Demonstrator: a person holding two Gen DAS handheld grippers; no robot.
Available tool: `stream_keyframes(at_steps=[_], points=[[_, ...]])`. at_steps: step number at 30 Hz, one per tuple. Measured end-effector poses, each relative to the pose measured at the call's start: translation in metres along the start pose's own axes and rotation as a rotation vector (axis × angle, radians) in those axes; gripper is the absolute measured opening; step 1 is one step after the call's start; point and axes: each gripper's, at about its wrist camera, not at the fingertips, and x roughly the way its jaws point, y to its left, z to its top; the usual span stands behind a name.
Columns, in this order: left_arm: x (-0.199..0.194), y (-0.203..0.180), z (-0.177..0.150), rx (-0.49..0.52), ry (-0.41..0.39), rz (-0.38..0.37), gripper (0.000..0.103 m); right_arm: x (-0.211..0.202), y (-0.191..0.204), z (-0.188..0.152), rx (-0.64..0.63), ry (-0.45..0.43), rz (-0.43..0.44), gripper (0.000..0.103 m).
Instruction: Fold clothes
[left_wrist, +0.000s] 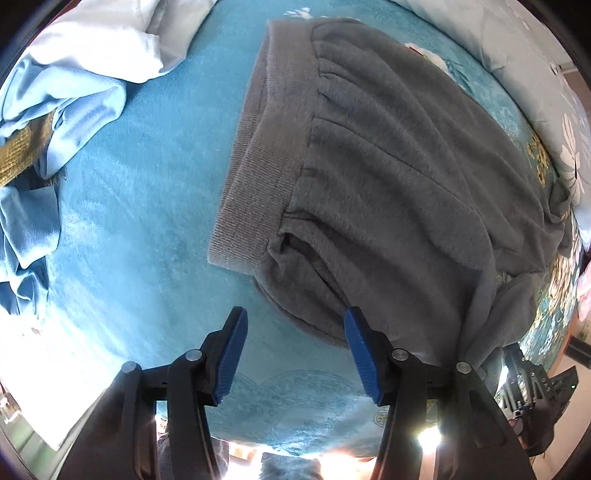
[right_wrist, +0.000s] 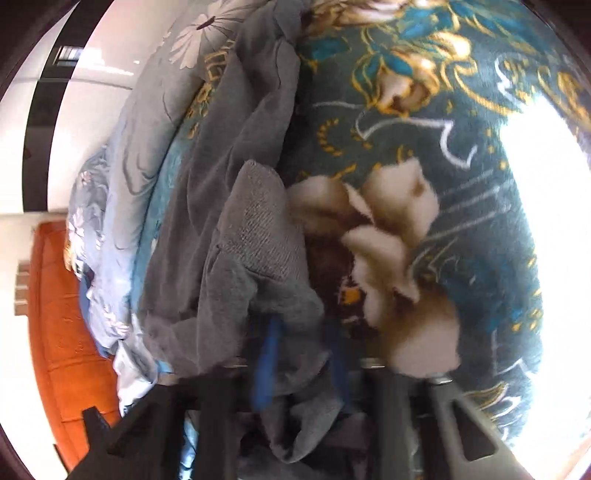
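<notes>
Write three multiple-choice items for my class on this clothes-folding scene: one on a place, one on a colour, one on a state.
1. Where does the grey garment's ribbed waistband lie?
A. on the teal blanket
B. on an orange floor
C. in a basket

2. What colour are the pads of the left tongs?
A. red
B. blue
C. white

3. How do the right tongs stand?
A. wide open, nothing between them
B. out of view
C. closed on grey cloth

Key: 1 A, the band rests on the teal blanket. 2 B, both pads show blue. 3 C, the grey garment bunches between the pads.
</notes>
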Motion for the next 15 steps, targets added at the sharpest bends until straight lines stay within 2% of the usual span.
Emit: stream_keyframes(at_steps=[1,4,8,11,15], points=[[0.001,-0.002,0.000,0.008,0.002,0.003,0.056,-0.007,-0.003,0.000,-0.010,-0.008,0.004,0.009],[0.003,-0.007,-0.001,0.014,0.009,0.002,0.056,-0.033,-0.006,0.000,-0.049,-0.021,0.020,0.007],[0.004,-0.015,0.001,0.023,0.010,0.000,0.056,-0.075,-0.013,0.011,-0.083,-0.097,-0.014,0.007],[0.005,-0.020,0.002,0.032,0.008,0.000,0.056,-0.119,-0.029,0.030,-0.099,-0.209,-0.115,0.007],[0.009,-0.020,0.002,0.018,0.011,0.002,0.056,-0.183,-0.067,0.064,-0.119,-0.351,-0.330,0.007]])
